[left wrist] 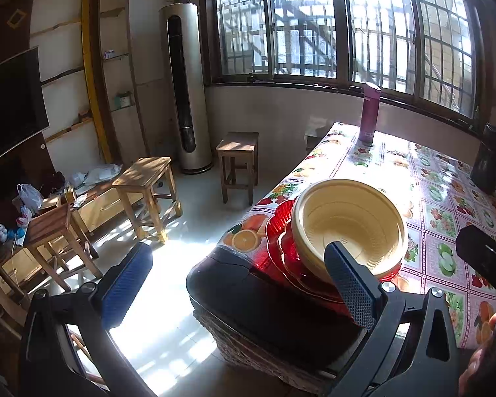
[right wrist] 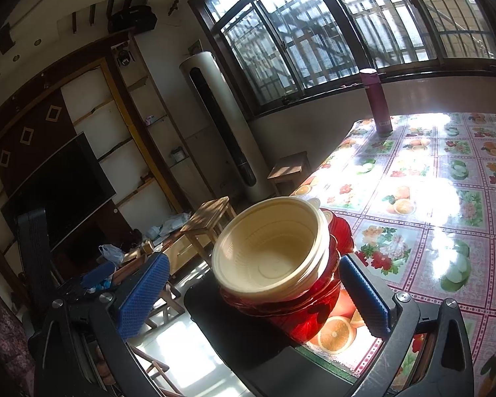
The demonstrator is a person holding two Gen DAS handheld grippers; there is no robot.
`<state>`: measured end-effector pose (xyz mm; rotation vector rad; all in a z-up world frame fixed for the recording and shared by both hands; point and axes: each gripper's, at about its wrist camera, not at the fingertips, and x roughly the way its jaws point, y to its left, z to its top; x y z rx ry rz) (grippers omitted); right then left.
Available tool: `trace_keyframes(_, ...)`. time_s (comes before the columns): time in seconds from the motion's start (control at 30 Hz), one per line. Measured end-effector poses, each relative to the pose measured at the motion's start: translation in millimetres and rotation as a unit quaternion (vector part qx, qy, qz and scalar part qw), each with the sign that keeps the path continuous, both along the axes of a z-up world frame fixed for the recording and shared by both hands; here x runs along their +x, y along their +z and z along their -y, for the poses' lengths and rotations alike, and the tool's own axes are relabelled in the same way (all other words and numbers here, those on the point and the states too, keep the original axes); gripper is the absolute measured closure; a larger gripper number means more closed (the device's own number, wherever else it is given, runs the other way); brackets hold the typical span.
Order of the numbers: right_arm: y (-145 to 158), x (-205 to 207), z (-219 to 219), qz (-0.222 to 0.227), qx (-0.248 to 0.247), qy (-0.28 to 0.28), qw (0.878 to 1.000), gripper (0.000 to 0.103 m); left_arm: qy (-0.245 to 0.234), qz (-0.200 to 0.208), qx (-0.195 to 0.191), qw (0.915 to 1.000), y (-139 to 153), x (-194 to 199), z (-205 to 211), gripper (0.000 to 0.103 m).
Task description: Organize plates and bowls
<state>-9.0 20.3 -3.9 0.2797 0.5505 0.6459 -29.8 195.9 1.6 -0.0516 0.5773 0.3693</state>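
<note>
A stack of cream bowls [left wrist: 349,223] sits nested on several red translucent plates [left wrist: 281,231] at the near corner of the fruit-patterned table [left wrist: 430,198]. The stack leans partly on a black object [left wrist: 241,294] at the table's edge. My left gripper [left wrist: 238,284] is open; its right finger [left wrist: 353,291] is in front of the bowls, its left finger over the floor. In the right wrist view the bowls [right wrist: 271,248] and red plates [right wrist: 310,311] lie between my right gripper's [right wrist: 254,294] wide-open fingers, which touch nothing.
A purple flask [left wrist: 368,114] stands at the table's far edge under the window. Wooden stools [left wrist: 145,188] stand on the floor to the left, with a tall air conditioner [left wrist: 185,89] and a TV [left wrist: 10,106] behind. A dark object [left wrist: 487,158] sits at the table's right.
</note>
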Motion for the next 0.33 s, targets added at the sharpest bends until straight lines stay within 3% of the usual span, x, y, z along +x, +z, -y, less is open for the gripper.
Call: trace_keyframes(0.33, -3.3, 2.9, 0.6, -0.006, 0.003, 0.0, 1.0, 0.0, -0.015, 0.002, 0.005, 0.9999, -0.1, -1.8, 9.7, 0.0)
